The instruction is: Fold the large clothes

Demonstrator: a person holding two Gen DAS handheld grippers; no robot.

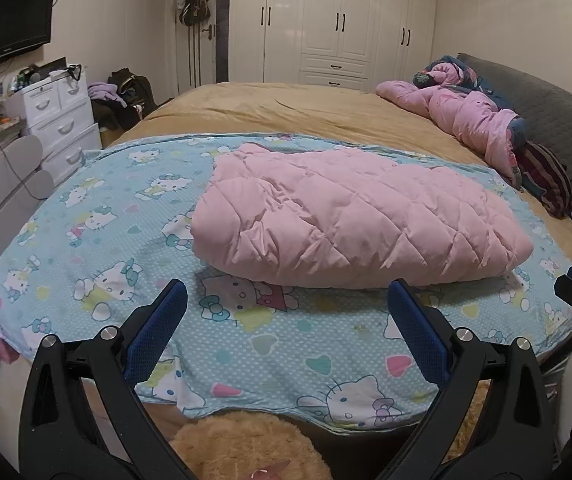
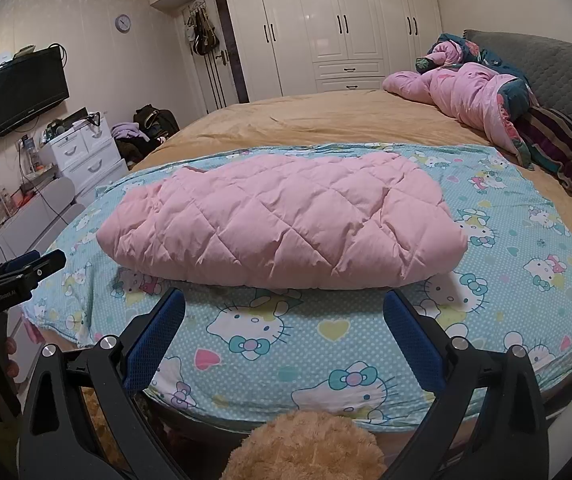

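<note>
The pink quilted jacket (image 1: 350, 216) lies folded into a thick, puffy bundle in the middle of a light blue cartoon-cat sheet (image 1: 98, 248), its rounded folded edge facing the foot of the bed and its diamond stitching uppermost. That sheet is spread across the near end of the bed (image 1: 270, 108), over a tan cover that runs bare toward the far side. Both grippers hover at the near edge of the sheet, apart from the bundle and touching nothing: the left gripper (image 1: 286, 292) has its jaws spread wide and empty, the blue pads pointing at the jacket's near edge, and the right gripper (image 2: 284, 300) is the same, jaws released with only patterned sheet showing between them. From the right-hand camera the left gripper shows again at the left edge, with part of a hand (image 2: 10, 356) below it. Just below the sheet's near edge, close under the cameras, sits something tan and fluffy (image 2: 306, 444); I cannot tell what it is. Up at the head of the bed, well apart from the folded jacket, a pink crumpled quilt (image 2: 466, 96) is heaped against a grey headboard (image 2: 546, 64), with a dark striped cushion (image 2: 562, 148) just beside it. Beyond the bed stands a white wardrobe (image 2: 326, 20) with dark handles. On the left wall hangs a black television (image 2: 22, 92), above white drawers (image 2: 86, 156) with clutter on top, and a round clock (image 2: 123, 23) sits higher up near the door.
</note>
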